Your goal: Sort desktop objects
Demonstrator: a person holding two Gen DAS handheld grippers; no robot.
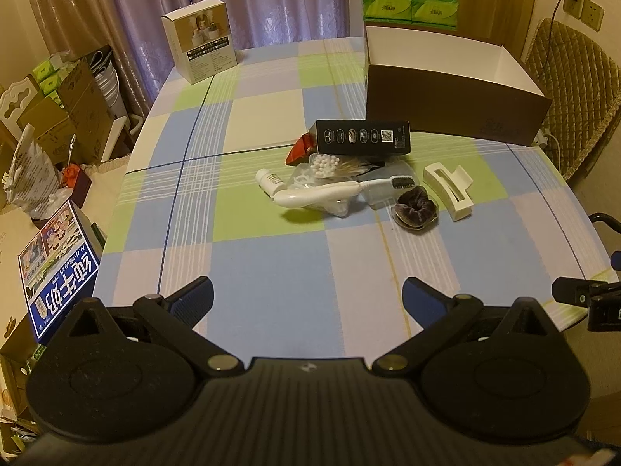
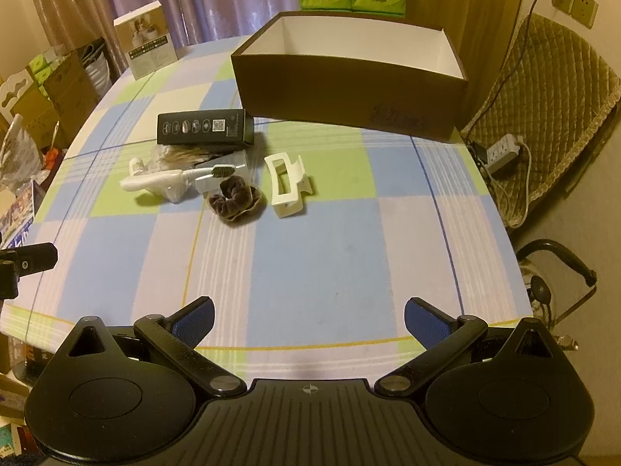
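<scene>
Both grippers hover with fingers spread wide and empty over the near edge of the checked tablecloth [image 2: 310,252].

Ahead of the left gripper [image 1: 307,299] and a little to its right lies the clutter: a white electric toothbrush [image 1: 333,192] resting across a clear bag, a small white bottle [image 1: 269,179] at its left end, a black carton [image 1: 363,136] behind it, a dark velvet scrunchie [image 1: 416,209] and a white claw hair clip [image 1: 450,190] further right. From the right gripper [image 2: 309,320] the same pile sits ahead and to the left, with the clip just right of the scrunchie. The open brown box [image 2: 349,89] stands beyond the pile, straight ahead of the right gripper, apart from the clutter.
</scene>
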